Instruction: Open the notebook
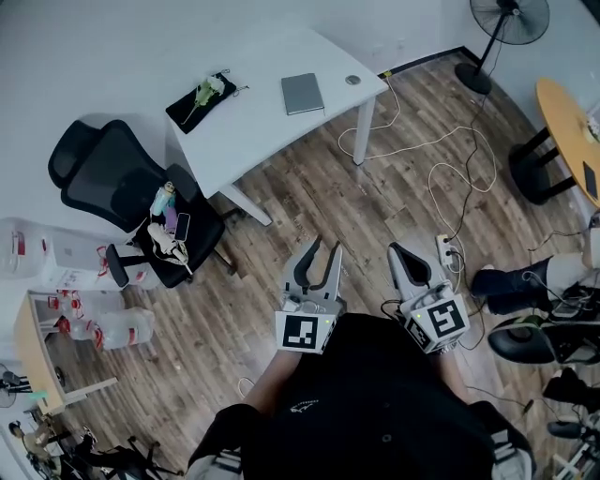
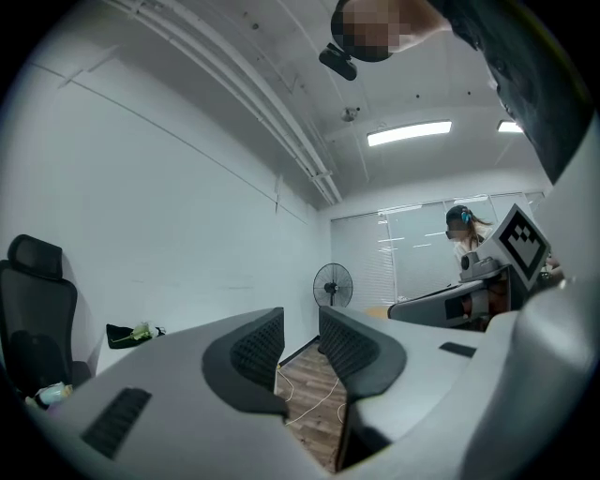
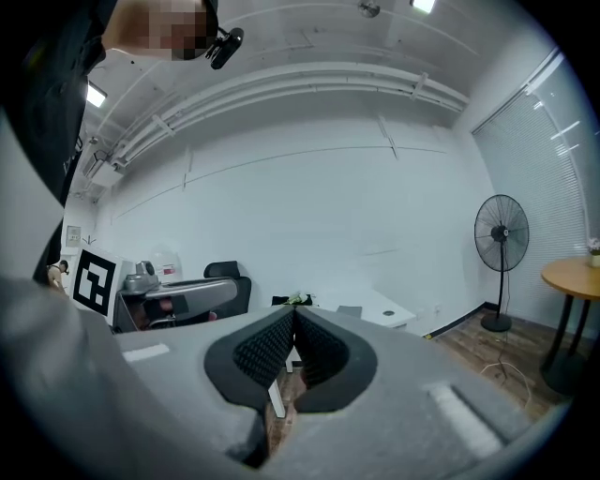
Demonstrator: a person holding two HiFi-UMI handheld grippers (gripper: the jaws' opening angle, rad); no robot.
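Clearly yet to begin: no contact with the notebook (image 1: 302, 93), shut and flat on the white table (image 1: 246, 131) at upper centre, well apart from both tools. Left gripper (image 1: 325, 247) parted slightly on nothing; right gripper (image 1: 397, 251) pressed together, empty. Below, wood floor (image 1: 309, 202); black office chair (image 1: 112, 178) at left, fan (image 1: 506, 23) at upper right.

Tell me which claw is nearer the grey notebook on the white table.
Left, narrowly. The left claw hangs over the floor well short of the notebook; the right claw sits beside it, further to the right. Neither touches it.
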